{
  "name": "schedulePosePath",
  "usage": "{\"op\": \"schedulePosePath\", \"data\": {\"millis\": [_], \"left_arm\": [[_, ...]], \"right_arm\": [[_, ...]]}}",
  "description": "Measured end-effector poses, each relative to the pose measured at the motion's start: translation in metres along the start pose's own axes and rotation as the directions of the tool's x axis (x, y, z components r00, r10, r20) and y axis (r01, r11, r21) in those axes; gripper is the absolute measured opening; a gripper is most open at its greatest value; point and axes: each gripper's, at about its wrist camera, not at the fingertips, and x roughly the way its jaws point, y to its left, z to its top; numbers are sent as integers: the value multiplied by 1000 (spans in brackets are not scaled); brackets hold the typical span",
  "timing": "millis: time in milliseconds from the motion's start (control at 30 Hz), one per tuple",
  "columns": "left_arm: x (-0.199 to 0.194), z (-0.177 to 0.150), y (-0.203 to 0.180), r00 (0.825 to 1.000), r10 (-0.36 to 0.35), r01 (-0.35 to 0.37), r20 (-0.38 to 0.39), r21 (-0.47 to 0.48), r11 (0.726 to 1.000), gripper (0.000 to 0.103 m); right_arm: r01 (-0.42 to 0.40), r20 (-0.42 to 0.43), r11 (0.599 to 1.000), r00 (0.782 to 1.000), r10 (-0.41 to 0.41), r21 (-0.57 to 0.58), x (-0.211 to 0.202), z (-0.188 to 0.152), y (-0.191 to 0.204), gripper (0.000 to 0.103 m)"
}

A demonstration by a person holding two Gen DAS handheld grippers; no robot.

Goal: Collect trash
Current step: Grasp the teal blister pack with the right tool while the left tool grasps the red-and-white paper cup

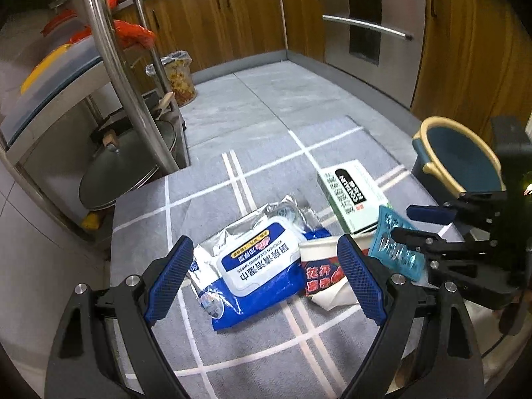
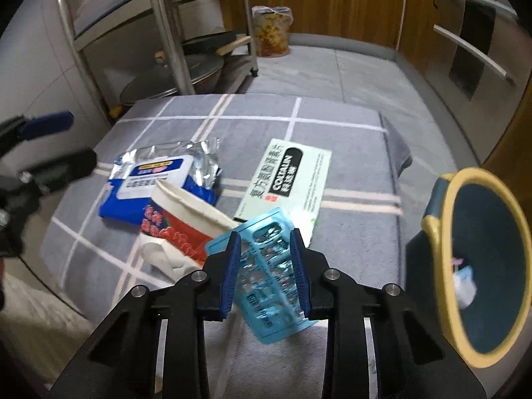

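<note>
Grey checked cloth (image 2: 349, 139) was spread over a low surface in a kitchen with wooden cabinets (image 1: 232, 16). On it lay a wet wipes pack (image 1: 252, 266), a crushed paper cup (image 2: 186, 219) and a pale green medicine box (image 2: 286, 179). The right gripper (image 2: 266, 272) was clamped on a blue blister pack (image 2: 266, 266), which was held tilted above the cloth. The left gripper (image 1: 266, 279) was held wide apart above the wipes pack, nothing gripped. A dark blue bin (image 2: 478, 239) with a yellow rim was seen just beside the cloth.
</note>
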Motion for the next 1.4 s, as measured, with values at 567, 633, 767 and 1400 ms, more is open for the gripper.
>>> {"op": "schedulePosePath", "data": {"millis": [567, 633, 767, 1400], "left_arm": [[22, 6, -7, 998, -50, 50, -47, -12, 999, 87], [27, 5, -12, 997, -55, 55, -59, -1, 999, 87], [32, 3, -21, 995, -62, 65, -77, 36, 997, 87], [63, 0, -74, 985, -100, 139, -139, 313, 939, 36]], "right_arm": [[53, -127, 992, 990, -68, -117, 35, -13, -1, 73], [50, -118, 993, 991, -63, -108, 32, -12, -3, 72], [35, -91, 998, 995, -40, -58, 23, -10, -12, 72], [57, -62, 986, 997, -47, 160, 6, -8, -58, 72]]}}
